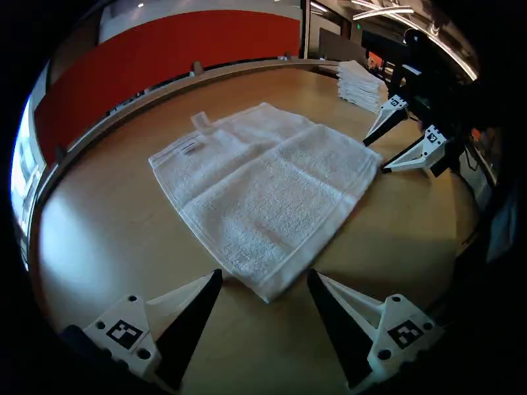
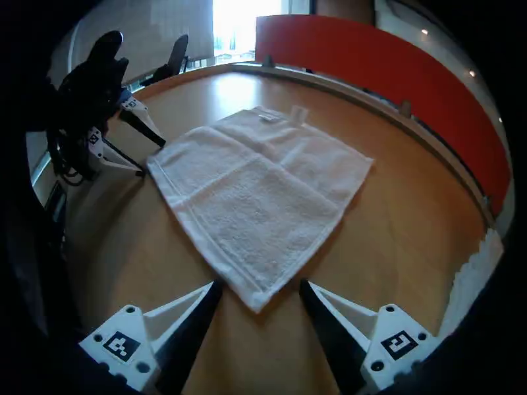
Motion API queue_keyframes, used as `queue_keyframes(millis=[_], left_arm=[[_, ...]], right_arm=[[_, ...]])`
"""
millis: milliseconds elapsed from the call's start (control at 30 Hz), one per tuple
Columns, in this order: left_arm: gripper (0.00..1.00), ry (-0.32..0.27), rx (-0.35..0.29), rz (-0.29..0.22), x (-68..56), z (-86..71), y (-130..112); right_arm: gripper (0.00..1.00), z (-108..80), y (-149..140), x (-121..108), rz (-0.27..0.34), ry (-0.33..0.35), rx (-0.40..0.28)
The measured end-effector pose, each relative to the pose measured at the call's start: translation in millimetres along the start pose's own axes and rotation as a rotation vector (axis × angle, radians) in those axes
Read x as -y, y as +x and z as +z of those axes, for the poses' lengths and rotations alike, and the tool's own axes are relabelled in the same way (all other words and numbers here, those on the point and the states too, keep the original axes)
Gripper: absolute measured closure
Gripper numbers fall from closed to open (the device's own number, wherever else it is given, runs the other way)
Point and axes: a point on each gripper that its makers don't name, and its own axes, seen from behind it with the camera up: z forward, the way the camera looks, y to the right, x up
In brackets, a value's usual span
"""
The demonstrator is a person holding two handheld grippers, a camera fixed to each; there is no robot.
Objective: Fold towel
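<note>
A white towel point(image 1: 263, 191) lies flat on the wooden table point(image 1: 105, 224), with one thick folded layer over a thinner part that carries a small tag point(image 1: 201, 122). My left gripper point(image 1: 263, 273) is open, its fingers on either side of the towel's near corner and not pressing on it. At the towel's far right corner is my right gripper point(image 1: 374, 156). In the right gripper view the towel point(image 2: 257, 197) points a corner between the fingers of my open right gripper point(image 2: 260, 284), and the left gripper point(image 2: 153, 158) sits open at the towel's far left corner.
A stack of folded white towels point(image 1: 361, 85) stands at the table's far right; its edge point(image 2: 474, 276) shows close on the right. A red panel point(image 1: 171, 59) runs behind the table's curved back rim point(image 2: 369, 99). Bare wood surrounds the towel.
</note>
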Motion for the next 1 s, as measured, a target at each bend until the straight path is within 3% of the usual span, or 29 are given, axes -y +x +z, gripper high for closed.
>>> queue_keyframes(millis=[267, 333, 400, 533, 600, 733, 933, 1000], left_arm=[[0.07, 0.005, 0.007, -0.004, 0.1, 0.0, 0.2], [0.14, 0.009, 0.01, -0.008, 0.6, 0.1, 0.3], [0.28, 0.015, 0.013, -0.015, 1.4, 0.2, 0.5], [0.35, 0.018, 0.017, -0.018, 1.2, 0.4, 0.7], [0.44, 0.017, 0.019, -0.016, 0.0, 0.3, 1.0], [0.48, 0.02, 0.024, -0.02, -1.6, 0.1, 1.5], [0.76, 0.044, 0.028, -0.047, 2.3, 0.3, 2.9], [0.8, 0.05, 0.03, -0.057, 2.3, 0.9, 3.5]], right_arm=[[0.18, -1.2, -0.7, 1.7, 0.008, 0.003, 0.0], [0.23, -1.2, -0.7, 2.4, 0.008, 0.004, 0.0], [0.28, -1.0, -0.6, 3.2, 0.007, 0.005, 0.0], [0.38, 0.4, 0.3, 4.9, 0.001, 0.011, 0.0], [0.45, 1.2, 0.8, 5.9, -0.003, 0.015, 0.0], [0.59, 2.4, 1.7, 7.4, -0.004, 0.019, 0.001], [0.76, 4.4, 4.1, 8.1, 0.023, 0.02, -0.001], [0.8, 5.0, 6.2, 9.4, 0.035, 0.024, -0.004]])
